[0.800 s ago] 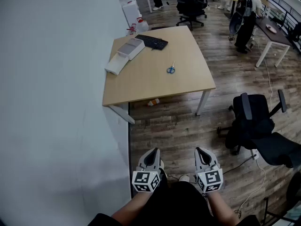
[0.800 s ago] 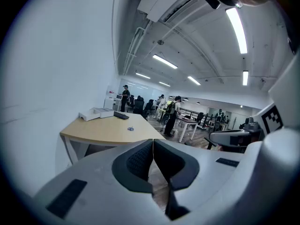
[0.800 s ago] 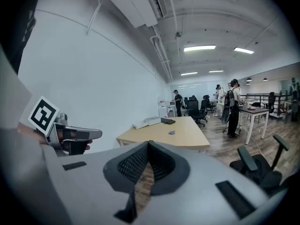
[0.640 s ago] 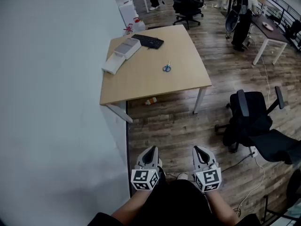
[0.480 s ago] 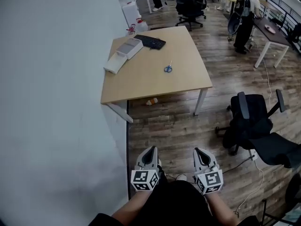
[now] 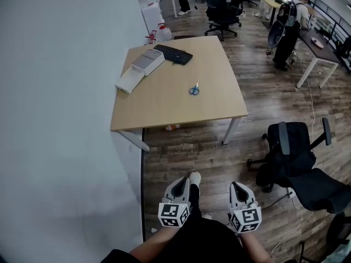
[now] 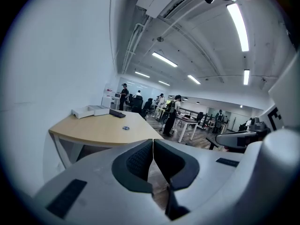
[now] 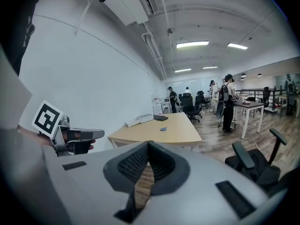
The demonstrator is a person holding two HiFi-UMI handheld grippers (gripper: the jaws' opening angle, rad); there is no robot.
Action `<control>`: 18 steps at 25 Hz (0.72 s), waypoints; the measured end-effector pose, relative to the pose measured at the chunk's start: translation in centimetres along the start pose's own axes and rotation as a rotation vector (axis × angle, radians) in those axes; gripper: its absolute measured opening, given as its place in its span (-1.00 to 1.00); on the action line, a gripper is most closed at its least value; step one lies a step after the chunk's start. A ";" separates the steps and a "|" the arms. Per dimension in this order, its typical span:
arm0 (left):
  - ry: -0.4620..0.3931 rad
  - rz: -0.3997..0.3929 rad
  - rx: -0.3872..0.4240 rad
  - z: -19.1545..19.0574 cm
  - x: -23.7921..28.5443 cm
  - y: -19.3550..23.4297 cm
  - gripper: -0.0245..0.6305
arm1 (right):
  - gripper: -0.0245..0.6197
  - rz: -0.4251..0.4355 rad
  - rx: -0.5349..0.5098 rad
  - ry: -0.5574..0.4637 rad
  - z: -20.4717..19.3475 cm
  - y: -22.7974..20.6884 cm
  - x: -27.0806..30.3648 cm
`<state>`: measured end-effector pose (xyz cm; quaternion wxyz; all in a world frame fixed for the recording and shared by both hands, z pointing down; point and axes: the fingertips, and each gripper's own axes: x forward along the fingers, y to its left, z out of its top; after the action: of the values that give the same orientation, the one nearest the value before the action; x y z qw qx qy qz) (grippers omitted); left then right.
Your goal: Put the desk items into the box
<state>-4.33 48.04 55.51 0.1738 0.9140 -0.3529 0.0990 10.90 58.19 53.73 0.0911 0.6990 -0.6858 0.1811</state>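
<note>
A wooden desk [image 6: 164, 106] stands ahead against the wall. On it lie a white box [image 6: 140, 69] with its lid folded out, a black keyboard [image 6: 173, 54] and blue-handled scissors [image 6: 194, 89]. My left gripper [image 6: 184, 181] and right gripper [image 6: 236, 186] hang side by side over the floor, well short of the desk, both shut with nothing in them. In the left gripper view the left gripper [image 7: 153, 142] has its pads together, with the desk [image 7: 93, 130] far beyond. The right gripper [image 8: 148, 143] is likewise shut, and the scissors [image 8: 162, 129] show small on the desk.
A white wall [image 6: 55, 119] runs along the left. A black office chair [image 6: 290, 152] stands to the right of the desk. A small item [image 6: 171, 127] lies on the floor under the desk. A person [image 6: 288, 26] stands by other desks [image 6: 323, 48] at the back.
The desk has come somewhat closer in the head view, and a shoe now shows between the grippers. Both grippers stay shut and side by side.
</note>
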 end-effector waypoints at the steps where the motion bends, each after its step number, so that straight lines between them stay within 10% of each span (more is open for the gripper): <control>1: 0.007 -0.012 0.001 0.2 1.6 0.1 -0.87 | -0.74 -0.014 -0.001 0.010 0.1 -0.9 0.8; 18: 0.049 -0.243 0.124 9.8 24.4 5.1 -0.87 | -0.74 -0.205 0.046 0.113 7.0 -11.9 17.7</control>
<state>10.60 25.78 55.16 0.1364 0.9563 -0.2286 0.1211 23.49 39.73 55.46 0.1316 0.7561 -0.6000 0.2258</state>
